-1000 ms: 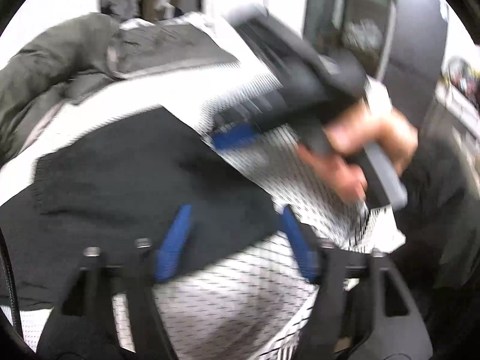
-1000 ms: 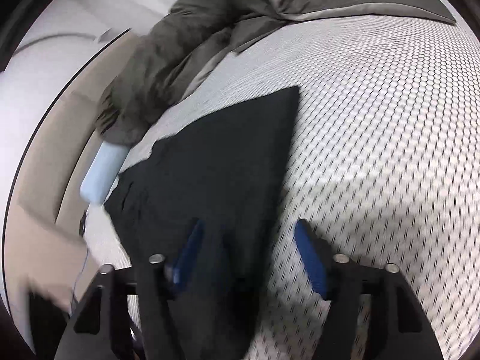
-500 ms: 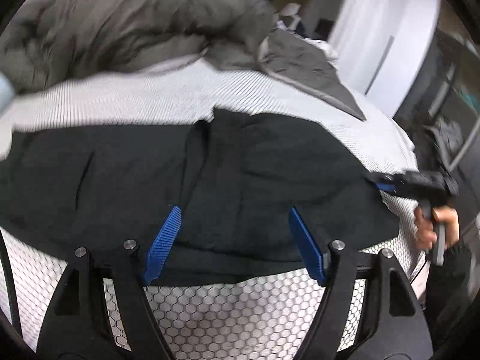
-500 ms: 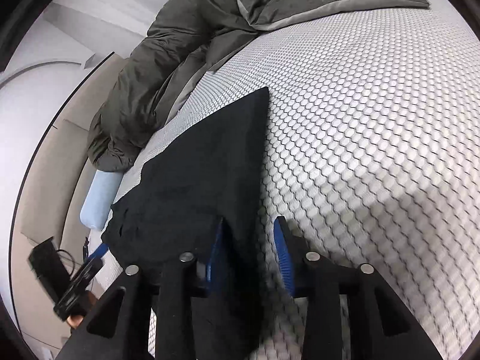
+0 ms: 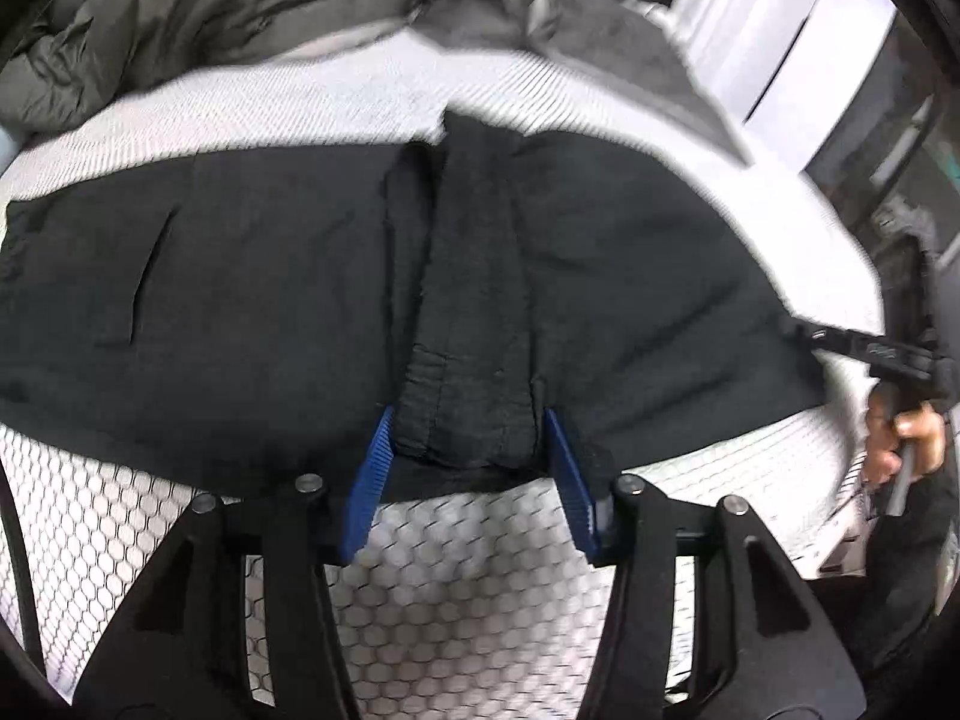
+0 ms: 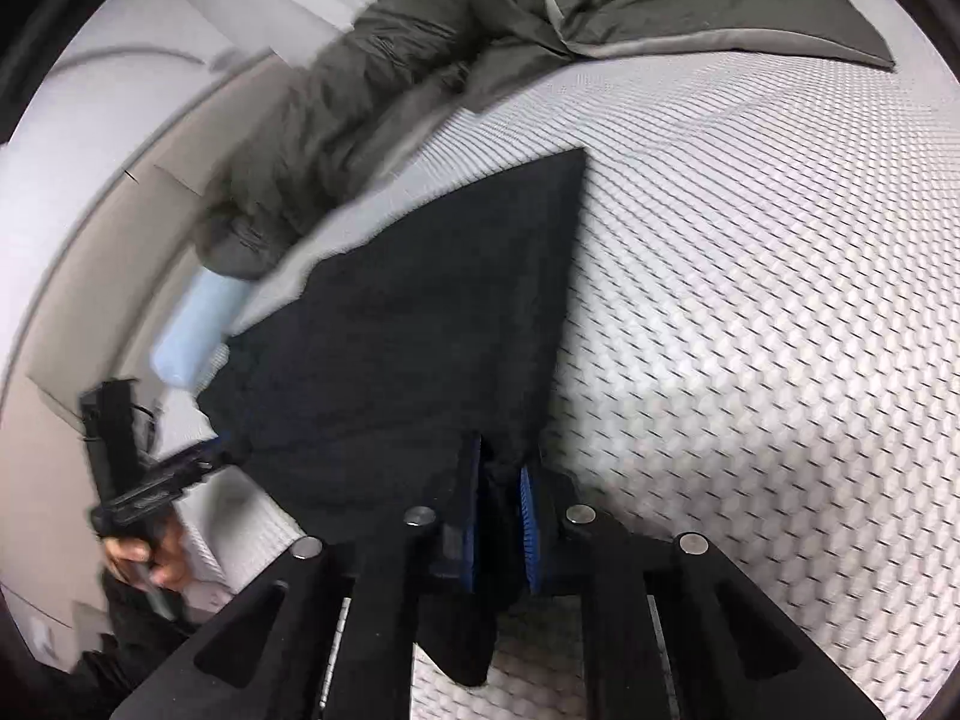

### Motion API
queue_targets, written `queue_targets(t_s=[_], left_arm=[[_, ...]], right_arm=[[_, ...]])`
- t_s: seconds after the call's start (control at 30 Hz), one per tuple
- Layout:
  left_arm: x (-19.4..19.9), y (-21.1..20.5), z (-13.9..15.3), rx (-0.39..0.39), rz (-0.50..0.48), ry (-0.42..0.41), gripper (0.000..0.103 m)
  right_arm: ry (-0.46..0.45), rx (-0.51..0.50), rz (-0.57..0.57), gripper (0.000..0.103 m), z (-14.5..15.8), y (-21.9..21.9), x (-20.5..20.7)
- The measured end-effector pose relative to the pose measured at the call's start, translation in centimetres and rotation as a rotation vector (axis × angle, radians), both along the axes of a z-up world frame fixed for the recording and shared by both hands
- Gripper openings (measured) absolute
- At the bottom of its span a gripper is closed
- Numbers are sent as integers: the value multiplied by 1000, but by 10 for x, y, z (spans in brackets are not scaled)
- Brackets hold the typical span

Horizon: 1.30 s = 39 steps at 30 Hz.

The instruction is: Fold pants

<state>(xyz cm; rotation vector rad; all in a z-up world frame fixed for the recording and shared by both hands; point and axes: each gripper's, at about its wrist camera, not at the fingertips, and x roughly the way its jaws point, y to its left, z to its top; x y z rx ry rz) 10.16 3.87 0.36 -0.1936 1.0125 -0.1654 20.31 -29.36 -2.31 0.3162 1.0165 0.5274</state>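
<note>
Black pants (image 5: 270, 276) lie spread across a white honeycomb-patterned mattress (image 5: 468, 600), with a bunched ridge of fabric (image 5: 468, 360) running toward me. My left gripper (image 5: 471, 468) is open, its blue pads (image 5: 375, 468) on either side of the ridge at the pants' near edge. My right gripper (image 6: 501, 498) is shut on the pants (image 6: 408, 330) at one end's edge; it also shows in the left wrist view (image 5: 870, 351) at the far right end of the pants.
A grey duvet (image 5: 210, 12) is heaped along the far side of the mattress (image 6: 750, 300). A light blue pillow (image 6: 192, 324) lies by the beige headboard (image 6: 78, 276). A white door and dark furniture (image 5: 888, 120) stand past the bed's right end.
My left gripper has moved in so its pads flank the bunched ridge and has narrowed. My right gripper has gone from open to shut on the pants' edge.
</note>
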Motion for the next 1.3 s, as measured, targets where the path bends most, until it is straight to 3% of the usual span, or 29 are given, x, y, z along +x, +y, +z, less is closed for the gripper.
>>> queue_targets(t_s=[0.1,0.13,0.2,0.27,0.4,0.47,0.57,0.67,0.8,0.93,1.07,1.13,1.23,1.3], left_arm=[[2,1,7,15,16,-17,54],[-1,0,14,30,24,-44,56],[-7,-2,31,74,52,-139,70],[-5,-8,40,69,58,-220,78],[9,-43,36,26,-90,-262,79],[27,-64,22,83,-167,-246,79],[50,-78,-3,135,-240,-153,77],[59,-66,-11,114,-234,-119,69],[55,-45,-5,146,-150,-119,71],[54,-33,14,112,-111,-123,71],[67,-42,37,116,-120,-187,71],[84,-54,37,118,-163,-210,71],[103,-72,25,87,-269,-123,71],[115,-72,11,108,-267,-72,70]], right_arm=[[-6,-61,-27,27,0,-1,-5],[-35,-79,-43,30,5,-7,-12],[-138,-99,-72,34,24,-6,-25],[-227,-109,-72,46,40,6,-34],[-251,-154,64,50,38,63,-36],[-236,-251,110,50,26,95,-31],[-203,-288,138,50,10,114,-24],[-144,-401,147,50,-6,113,-16],[-150,-468,19,51,3,76,-23],[-174,-411,-18,53,14,61,-30],[-250,-355,38,67,32,85,-29],[-258,-387,62,67,33,107,-16],[-227,-404,118,67,22,136,7],[-176,-423,135,63,8,139,19]])
